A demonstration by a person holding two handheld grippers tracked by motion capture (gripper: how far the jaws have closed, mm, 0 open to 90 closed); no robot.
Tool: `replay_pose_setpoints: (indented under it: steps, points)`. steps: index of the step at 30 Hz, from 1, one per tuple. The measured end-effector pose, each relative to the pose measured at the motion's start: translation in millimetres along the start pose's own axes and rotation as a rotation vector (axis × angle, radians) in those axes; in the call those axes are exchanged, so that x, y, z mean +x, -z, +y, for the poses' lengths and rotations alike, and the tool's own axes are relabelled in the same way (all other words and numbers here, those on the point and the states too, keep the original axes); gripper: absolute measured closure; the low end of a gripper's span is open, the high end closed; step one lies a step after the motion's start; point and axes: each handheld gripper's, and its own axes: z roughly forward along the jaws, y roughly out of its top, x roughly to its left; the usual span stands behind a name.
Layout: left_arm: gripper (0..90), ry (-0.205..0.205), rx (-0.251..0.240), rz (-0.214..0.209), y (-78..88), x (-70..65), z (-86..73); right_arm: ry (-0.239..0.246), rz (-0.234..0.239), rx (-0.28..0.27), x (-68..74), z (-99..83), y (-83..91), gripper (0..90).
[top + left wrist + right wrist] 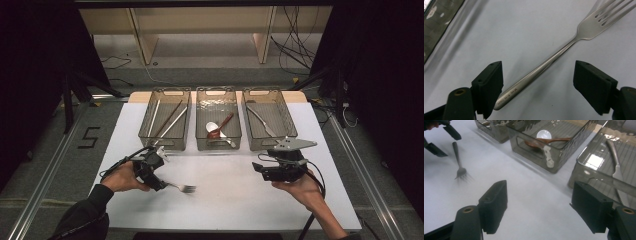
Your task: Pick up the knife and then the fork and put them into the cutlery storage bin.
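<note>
one fork [564, 47] bears tiny engraved lettering, too small to read.

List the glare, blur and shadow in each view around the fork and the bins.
High view: dark surroundings, bright white table; the fork has smeared tines. Left gripper view: fork sharp along the handle, tines soft, a soft shadow beside it. Right gripper view: fork with blurred tines, bright glare patches on the middle bin and on the knife bin.
</note>
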Motion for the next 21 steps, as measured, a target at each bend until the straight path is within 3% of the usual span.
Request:
replay_pose_setpoints:
  steps: [1, 10, 21]
  points:
    - [23.5, 0.012, -0.008, -0.001, -0.9, -0.2, 0.0, -0.002, 0.001, 0.002, 1.7, -1.3, 0.3, 29.1]
    - [24.2, -0.018, 0.026, -0.004, -4.0, 0.7, 3.4, -0.005, 0.022, 0.001, 10.8, -9.0, 4.0, 28.2]
    - [31.5, -0.045, 0.072, -0.015, -9.5, 2.3, 8.5, 0.004, 0.034, 0.001, 17.8, -12.9, 9.8, 28.2]
